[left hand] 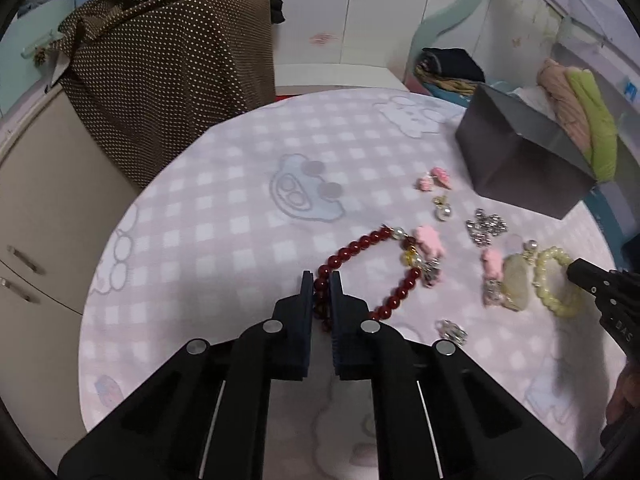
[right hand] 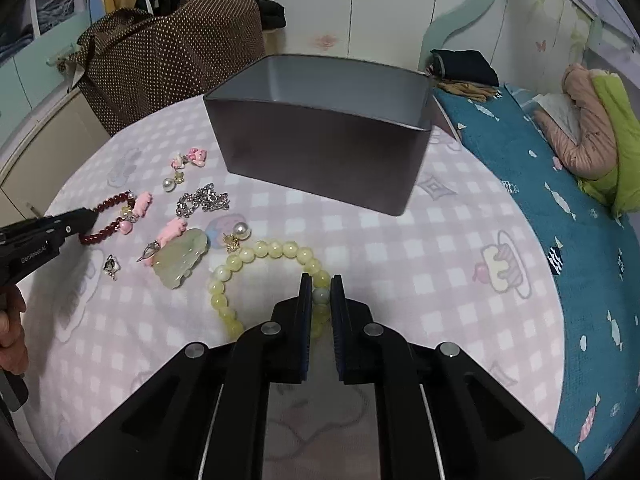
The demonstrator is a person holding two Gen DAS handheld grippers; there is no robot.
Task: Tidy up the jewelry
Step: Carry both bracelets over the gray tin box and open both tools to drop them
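My left gripper (left hand: 321,280) is shut on the dark red bead bracelet (left hand: 362,246), which lies on the round table with pink charms at its far end. My right gripper (right hand: 321,284) is shut on the pale yellow bead bracelet (right hand: 256,254), whose loop lies on the cloth to the left of the jaws. The grey open box (right hand: 320,136) stands behind the jewelry, a little beyond the right gripper. The left gripper also shows in the right wrist view (right hand: 86,216), and the right gripper shows at the edge of the left wrist view (left hand: 576,270).
Loose pieces lie between the bracelets: a jade pendant (right hand: 180,260), a silver chain (right hand: 204,202), pearl earrings (right hand: 240,232), pink charms (right hand: 192,158) and a small silver charm (right hand: 110,266). The checked tablecloth (right hand: 440,280) covers the round table. A bed (right hand: 560,200) lies to the right.
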